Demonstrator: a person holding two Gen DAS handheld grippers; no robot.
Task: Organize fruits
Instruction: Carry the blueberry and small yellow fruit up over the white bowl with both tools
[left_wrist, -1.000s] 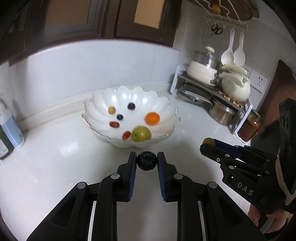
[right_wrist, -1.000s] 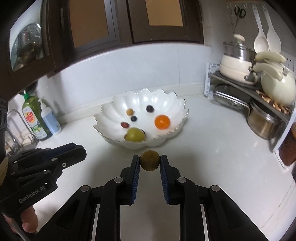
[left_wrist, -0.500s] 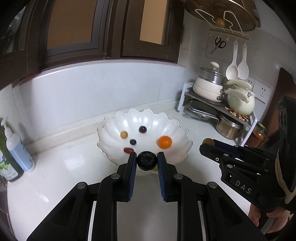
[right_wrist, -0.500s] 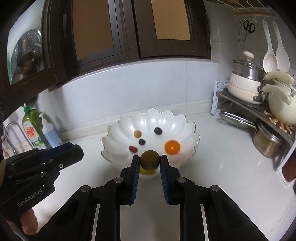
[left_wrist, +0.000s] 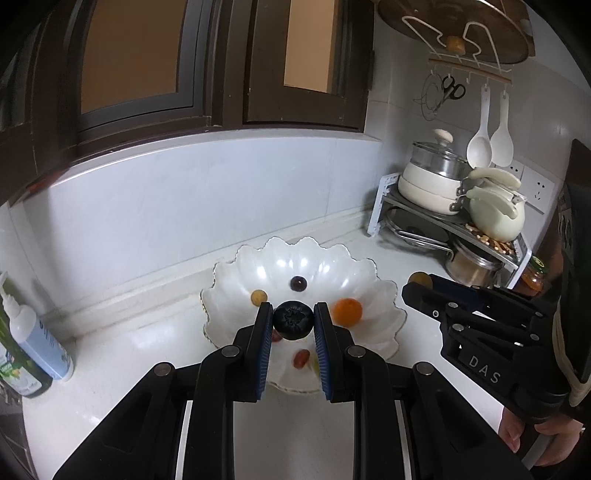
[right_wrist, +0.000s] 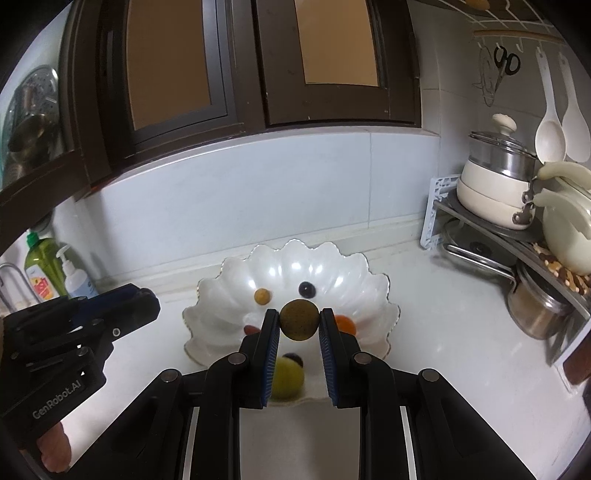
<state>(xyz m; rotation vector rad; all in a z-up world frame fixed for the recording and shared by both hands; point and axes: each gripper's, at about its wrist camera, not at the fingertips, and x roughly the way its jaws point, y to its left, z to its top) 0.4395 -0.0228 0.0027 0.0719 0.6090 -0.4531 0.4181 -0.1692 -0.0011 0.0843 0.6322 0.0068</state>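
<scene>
Starting at your left, beside the soap bottles (left_wrist: 35, 343) on the white counter (left_wrist: 122, 354), your left gripper (left_wrist: 293, 319) is clamped on a dark blueberry (left_wrist: 293, 319), the blue pads pressing it from both sides, and in its own view the berry sits in line with the near half of the scalloped white bowl (left_wrist: 369, 273). You are in the carry-and-deliver step: both fruits are lifted off the counter and poised over or just short of the bowl's near rim, though how high they sit above it is hard to tell through the fisheye. Inside the bowl lie a small yellow-brown fruit (left_wrist: 259, 296), a dark grape (left_wrist: 298, 283), an orange (left_wrist: 347, 311), a red grape (left_wrist: 301, 357), and a green fruit (right_wrist: 287, 374) near the front rim. Further right, your right gripper (right_wrist: 299, 320) is closed on a brownish-olive round fruit (right_wrist: 299, 320), held the same way. The next move, as I judge it, calls for easing each gripper forward and down until its fruit is clearly inside the rim, then opening the fingers over a bare patch of the bowl. Release low, because these round fruits will likely roll, and keep the two grippers apart so they don't knock each other.
</scene>
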